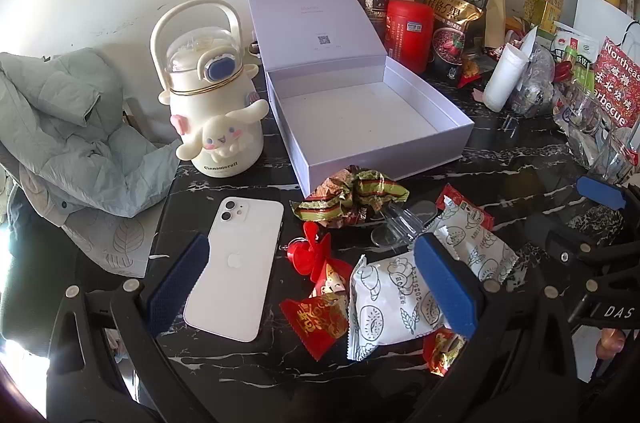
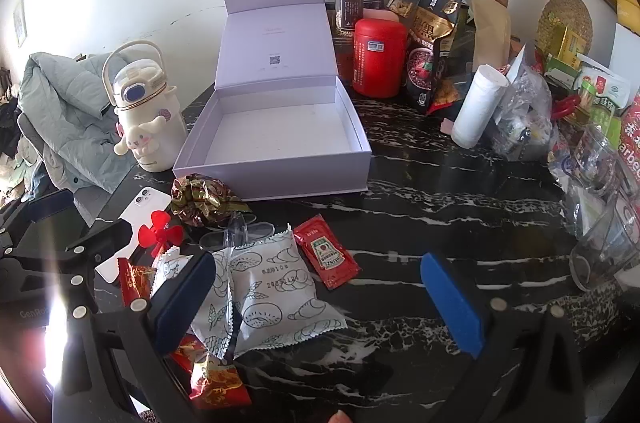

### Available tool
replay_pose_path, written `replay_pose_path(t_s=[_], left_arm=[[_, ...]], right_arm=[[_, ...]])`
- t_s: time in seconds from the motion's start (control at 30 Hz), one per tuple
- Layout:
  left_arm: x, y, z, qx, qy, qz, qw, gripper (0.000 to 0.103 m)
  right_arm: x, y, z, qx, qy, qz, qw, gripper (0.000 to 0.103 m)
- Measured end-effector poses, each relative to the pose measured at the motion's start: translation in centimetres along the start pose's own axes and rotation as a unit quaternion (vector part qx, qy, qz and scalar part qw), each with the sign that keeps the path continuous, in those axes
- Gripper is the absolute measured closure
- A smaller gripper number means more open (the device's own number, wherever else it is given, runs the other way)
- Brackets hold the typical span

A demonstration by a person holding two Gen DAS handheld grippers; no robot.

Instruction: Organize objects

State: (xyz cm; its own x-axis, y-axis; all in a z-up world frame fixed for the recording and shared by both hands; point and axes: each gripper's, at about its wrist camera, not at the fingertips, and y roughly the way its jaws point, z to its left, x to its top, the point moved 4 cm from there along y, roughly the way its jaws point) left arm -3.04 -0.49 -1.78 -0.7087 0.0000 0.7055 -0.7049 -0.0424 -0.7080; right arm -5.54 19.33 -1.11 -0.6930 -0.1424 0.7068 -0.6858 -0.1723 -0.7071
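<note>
Phone [image 1: 236,265] left of snack packets [image 1: 394,307], box [image 1: 372,127] behind.

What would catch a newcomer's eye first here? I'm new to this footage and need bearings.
The open, empty lilac cardboard box stands mid-table, lid up. Left of it stands a cream cartoon-dog bottle; behind it, a red cylindrical canister. A white smartphone lies face down beside scattered snack packets in front.

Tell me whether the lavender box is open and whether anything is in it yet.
Open and empty. The lavender box has its hinged lid standing up at the back, and its bare white floor shows nothing inside.
</note>
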Motion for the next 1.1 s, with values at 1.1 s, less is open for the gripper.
replay_pose_path(t_s=[1.1], left_arm=[[-1.8, -2.3, -1.6, 0.004, -0.001, -0.008, 1.0, 0.0]], right_arm=[[-2.2, -2.6, -1.0, 0.009, 0.003, -0.012, 1.0, 0.0]])
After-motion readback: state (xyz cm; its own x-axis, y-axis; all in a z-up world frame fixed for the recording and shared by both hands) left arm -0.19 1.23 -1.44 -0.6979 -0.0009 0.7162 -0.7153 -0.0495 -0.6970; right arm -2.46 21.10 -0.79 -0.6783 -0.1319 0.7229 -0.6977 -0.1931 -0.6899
